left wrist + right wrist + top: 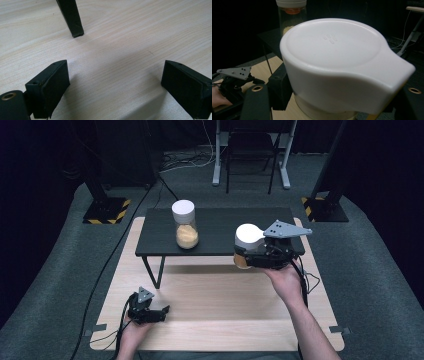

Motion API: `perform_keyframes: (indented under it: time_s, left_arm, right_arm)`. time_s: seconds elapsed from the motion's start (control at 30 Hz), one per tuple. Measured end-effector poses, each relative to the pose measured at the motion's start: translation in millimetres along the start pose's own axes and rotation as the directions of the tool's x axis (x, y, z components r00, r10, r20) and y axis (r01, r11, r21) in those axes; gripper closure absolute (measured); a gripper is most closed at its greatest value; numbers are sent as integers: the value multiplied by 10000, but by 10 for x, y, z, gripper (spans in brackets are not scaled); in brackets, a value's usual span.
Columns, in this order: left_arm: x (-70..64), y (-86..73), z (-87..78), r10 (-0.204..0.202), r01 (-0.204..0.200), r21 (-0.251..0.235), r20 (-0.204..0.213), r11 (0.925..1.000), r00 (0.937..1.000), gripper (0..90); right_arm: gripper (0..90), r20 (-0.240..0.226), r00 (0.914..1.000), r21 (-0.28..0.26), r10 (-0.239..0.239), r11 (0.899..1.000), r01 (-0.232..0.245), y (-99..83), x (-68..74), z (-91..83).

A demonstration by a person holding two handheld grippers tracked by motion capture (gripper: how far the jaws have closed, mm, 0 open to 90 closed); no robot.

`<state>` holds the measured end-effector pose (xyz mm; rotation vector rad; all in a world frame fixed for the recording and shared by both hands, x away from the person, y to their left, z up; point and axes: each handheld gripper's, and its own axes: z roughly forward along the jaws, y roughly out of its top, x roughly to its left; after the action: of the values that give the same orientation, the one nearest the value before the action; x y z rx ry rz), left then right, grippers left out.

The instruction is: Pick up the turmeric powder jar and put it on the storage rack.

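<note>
A glass jar (186, 231) with a white lid and yellowish filling stands upright on the low black table (220, 227), left of its middle. My right gripper (254, 255) is shut on a second jar (248, 239) with a white spouted lid, held at the table's front right edge. In the right gripper view that lid (337, 62) looms close, and the first jar (291, 15) stands behind it. My left gripper (161, 312) is open with nothing between its jaws, low over the wooden board (225, 305) at the front left. Its open fingers (50, 87) frame bare wood.
A black table leg (72, 22) stands on the board just ahead of the left gripper. Grey carpet surrounds the board. Black stands with yellow-striped bases (106, 210) flank the table, and a chair and desk legs (250, 155) are behind.
</note>
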<state>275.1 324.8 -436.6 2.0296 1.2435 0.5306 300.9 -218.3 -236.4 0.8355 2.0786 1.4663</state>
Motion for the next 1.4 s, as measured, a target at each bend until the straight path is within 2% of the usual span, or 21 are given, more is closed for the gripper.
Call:
perform_keyframes:
  time_s: [0.23,0.6,0.83,1.17,1.4]
  left_arm:
    - [0,0,0,4,-4,2,0,10000,10000,74]
    - [1,0,0,3,-3,2,3,10000,10000,74]
    - [1,1,0,4,-4,3,3,10000,10000,73]
    - [1,1,0,9,-9,4,7,10000,10000,73]
    - [1,1,0,12,-12,7,7,10000,10000,72]
  right_arm:
    - [294,49,9999,-106,94,9999,-93,40,-40,26]
    - [294,533,9983,-62,256,9997,-253,127,-107,145]
    - [294,876,9940,-129,651,9979,-642,181,-220,236]
    - [294,1256,9883,-87,866,9962,-862,238,-312,335]
    - [293,1225,9875,-69,990,9951,-989,223,-358,371]
